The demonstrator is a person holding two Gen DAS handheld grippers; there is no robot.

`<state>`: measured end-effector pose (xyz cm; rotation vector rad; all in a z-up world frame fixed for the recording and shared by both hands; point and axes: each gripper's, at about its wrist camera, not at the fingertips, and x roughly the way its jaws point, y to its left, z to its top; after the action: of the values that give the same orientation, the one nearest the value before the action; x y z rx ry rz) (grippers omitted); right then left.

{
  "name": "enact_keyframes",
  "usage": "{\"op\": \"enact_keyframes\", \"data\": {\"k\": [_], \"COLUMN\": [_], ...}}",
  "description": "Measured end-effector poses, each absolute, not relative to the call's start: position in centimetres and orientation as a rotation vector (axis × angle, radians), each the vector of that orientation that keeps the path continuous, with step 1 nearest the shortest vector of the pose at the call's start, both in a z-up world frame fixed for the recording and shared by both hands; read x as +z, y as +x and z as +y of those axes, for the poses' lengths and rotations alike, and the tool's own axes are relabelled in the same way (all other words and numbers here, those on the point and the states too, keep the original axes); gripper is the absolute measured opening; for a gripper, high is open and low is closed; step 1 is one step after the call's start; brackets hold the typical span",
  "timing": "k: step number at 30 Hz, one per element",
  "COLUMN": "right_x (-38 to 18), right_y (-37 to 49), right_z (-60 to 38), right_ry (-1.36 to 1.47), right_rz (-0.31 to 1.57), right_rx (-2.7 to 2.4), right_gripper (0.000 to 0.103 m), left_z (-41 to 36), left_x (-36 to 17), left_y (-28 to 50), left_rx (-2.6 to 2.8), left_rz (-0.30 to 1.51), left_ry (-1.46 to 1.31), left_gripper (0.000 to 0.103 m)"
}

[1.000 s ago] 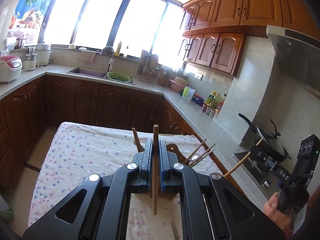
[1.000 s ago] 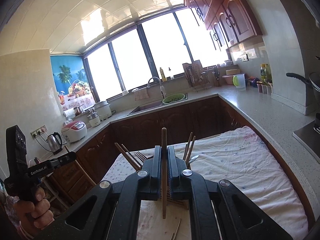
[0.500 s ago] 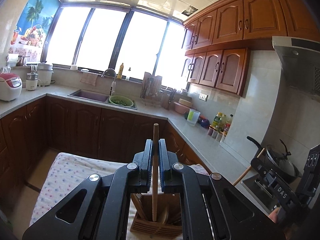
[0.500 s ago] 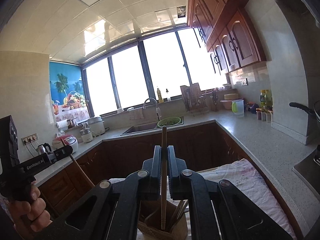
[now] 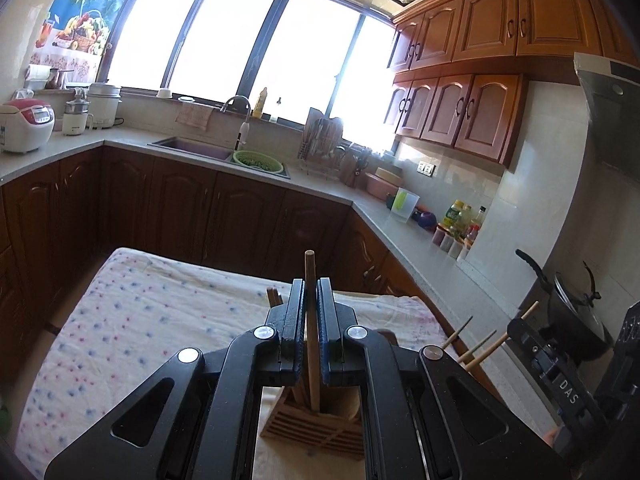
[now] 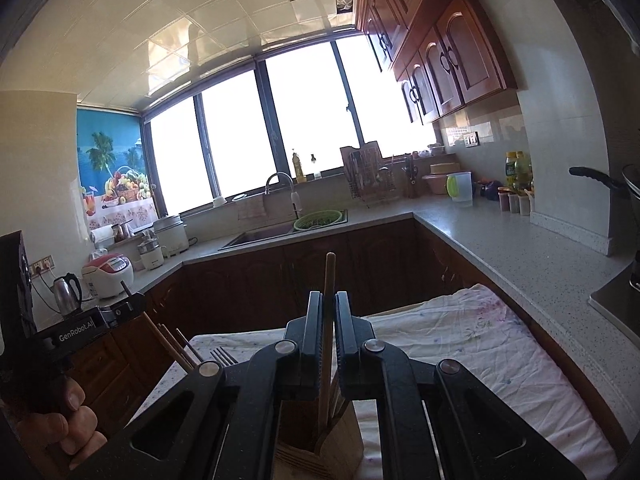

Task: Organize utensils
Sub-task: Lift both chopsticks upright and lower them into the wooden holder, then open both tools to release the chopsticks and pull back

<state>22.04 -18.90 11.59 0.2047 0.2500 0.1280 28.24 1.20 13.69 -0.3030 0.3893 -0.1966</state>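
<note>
My left gripper (image 5: 310,292) is shut on a wooden chopstick (image 5: 311,320) held upright, its lower end inside a wooden utensil holder (image 5: 316,426) on the cloth-covered table (image 5: 160,312). My right gripper (image 6: 328,304) is shut on another wooden chopstick (image 6: 327,320), its lower end in the same holder (image 6: 320,448). Other chopsticks (image 6: 176,344) and a fork (image 6: 224,356) stand in the holder at the left of the right wrist view. Each gripper appears at the edge of the other's view.
The table wears a white dotted cloth. Kitchen counters run around it with a sink (image 5: 192,148), a green colander (image 5: 258,159), a rice cooker (image 5: 26,124) and a kettle (image 6: 68,290). A stove with a black pan (image 5: 572,312) is to the right.
Both grippers have tilted down a little and the chopsticks have sunk deeper into the holder; the table has come back into view. Both stay shut on their chopsticks.
</note>
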Motion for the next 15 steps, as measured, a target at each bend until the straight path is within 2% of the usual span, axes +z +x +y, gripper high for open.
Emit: {"op": "enact_keyframes", "data": {"k": [8,15], "right_x": [8.7,8.4], "right_y": [22.9,23.0], "right_z": [-18.3,-18.8], "right_ry": [0.2,0.206], "right_rz": [0.346,0.363], "right_rx": [0.141,0.133], "right_gripper": [0.006,0.006], "left_z": [0.2,0.2], "left_x": [10.6,10.7], "left_y": [28.3,28.3], "left_rx": [-0.194,-0.192], "left_rz": [0.471,0.477], "left_ry": [-0.284,-0.278], "left_gripper": [0.006,0.006]}}
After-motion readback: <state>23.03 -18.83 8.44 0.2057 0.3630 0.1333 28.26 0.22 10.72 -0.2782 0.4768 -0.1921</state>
